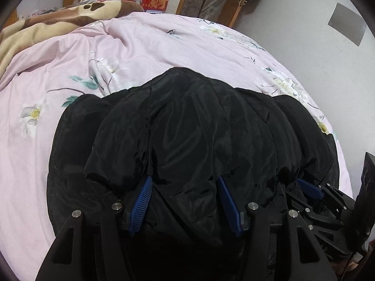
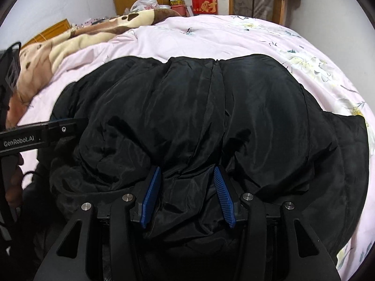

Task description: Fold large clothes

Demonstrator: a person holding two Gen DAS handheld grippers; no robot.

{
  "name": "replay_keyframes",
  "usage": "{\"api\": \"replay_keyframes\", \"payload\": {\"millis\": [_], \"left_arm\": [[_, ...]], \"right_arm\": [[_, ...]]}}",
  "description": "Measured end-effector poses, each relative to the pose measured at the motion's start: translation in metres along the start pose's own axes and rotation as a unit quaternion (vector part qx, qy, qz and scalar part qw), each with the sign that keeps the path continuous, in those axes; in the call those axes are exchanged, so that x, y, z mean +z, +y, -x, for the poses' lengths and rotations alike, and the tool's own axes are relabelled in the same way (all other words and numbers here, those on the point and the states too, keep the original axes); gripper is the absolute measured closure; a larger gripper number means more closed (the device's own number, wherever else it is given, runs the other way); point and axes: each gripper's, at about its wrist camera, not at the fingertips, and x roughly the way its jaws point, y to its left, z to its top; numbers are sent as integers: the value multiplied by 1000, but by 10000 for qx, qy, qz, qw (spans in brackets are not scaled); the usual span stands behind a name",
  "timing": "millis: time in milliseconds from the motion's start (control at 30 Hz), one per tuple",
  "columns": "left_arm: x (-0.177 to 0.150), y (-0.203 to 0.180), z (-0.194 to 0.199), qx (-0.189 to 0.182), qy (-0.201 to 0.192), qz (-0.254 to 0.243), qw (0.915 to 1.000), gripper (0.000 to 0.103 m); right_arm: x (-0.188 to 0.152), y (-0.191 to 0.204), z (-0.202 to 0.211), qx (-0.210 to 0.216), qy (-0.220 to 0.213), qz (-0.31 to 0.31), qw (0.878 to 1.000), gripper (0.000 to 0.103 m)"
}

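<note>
Jacket [image 1: 187,128], black and bunched, lies on the pink bedsheet [image 1: 58,70]. Left gripper [image 1: 185,182] and right gripper [image 2: 187,171] each pinch its near fabric between wide-set fingers; brown blanket [image 2: 70,39] at ten o'clock.

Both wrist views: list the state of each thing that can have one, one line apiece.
black jacket: lying bunched on the bed, near edge between both grippers' fingers.
left gripper: jaws apart, jacket fabric bulging between them; grip cannot be told.
right gripper: jaws apart, fabric between them; grip cannot be told.
pink floral bedsheet: spread, wrinkled.
brown patterned blanket: crumpled at the far side.
wooden door: ajar.
</note>
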Motion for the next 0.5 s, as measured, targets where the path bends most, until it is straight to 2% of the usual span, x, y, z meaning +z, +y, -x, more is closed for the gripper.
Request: {"api": "replay_keyframes", "payload": {"millis": [233,300,400,500], "left_arm": [[-4,-1,2,22,173,118,9998,45],[-7,1,10,-48,249,179,9995,45],[-18,0,26,32,294,141,9995,42],[-28,2,46,100,218,248,9994,39]], "right_arm": [[-4,-2,-1,-16,101,-67,9999,55],[-4,-5,3,-12,144,-216,9997,55],[1,-4,10,-41,299,-347,9989,55],[0,-4,28,-122,174,-476,9986,54]]}}
